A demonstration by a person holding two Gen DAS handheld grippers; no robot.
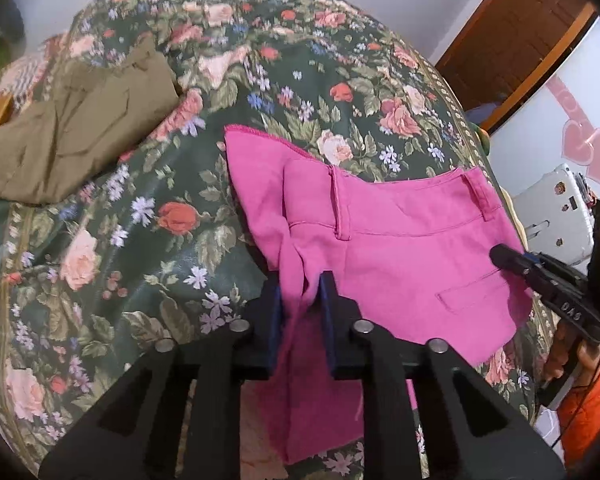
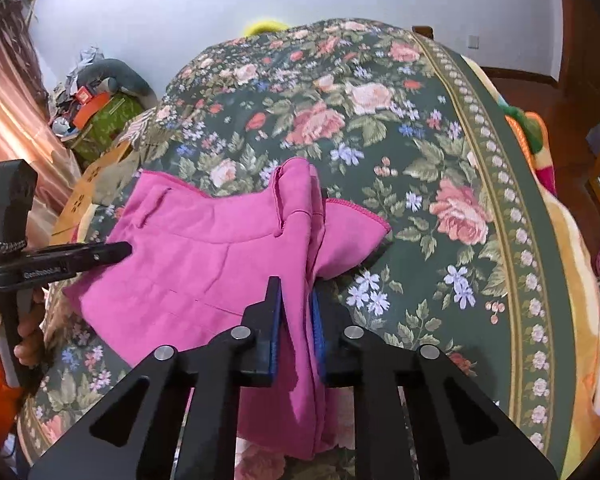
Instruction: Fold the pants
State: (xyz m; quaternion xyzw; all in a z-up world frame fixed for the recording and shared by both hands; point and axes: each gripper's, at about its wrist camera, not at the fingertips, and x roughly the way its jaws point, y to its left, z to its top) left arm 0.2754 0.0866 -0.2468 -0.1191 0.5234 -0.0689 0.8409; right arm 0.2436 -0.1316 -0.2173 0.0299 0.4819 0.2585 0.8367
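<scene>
Pink pants [image 1: 400,248] lie partly on a floral bed cover [image 1: 140,240], waistband toward the far side, with a back pocket showing. My left gripper [image 1: 302,296] is shut on a bunched fold of the pink cloth and holds it up. My right gripper [image 2: 296,300] is shut on another bunch of the same pants [image 2: 204,256]. Each gripper shows in the other's view, the right one [image 1: 540,276] at the pants' right edge, the left one [image 2: 80,256] at their left edge. Cloth hangs down between both pairs of jaws.
Folded olive pants [image 1: 72,136] lie at the far left of the bed. A white machine [image 1: 556,208] and a wooden door [image 1: 520,32] are beyond the right edge. Clutter and a green box [image 2: 104,120] stand by the curtain.
</scene>
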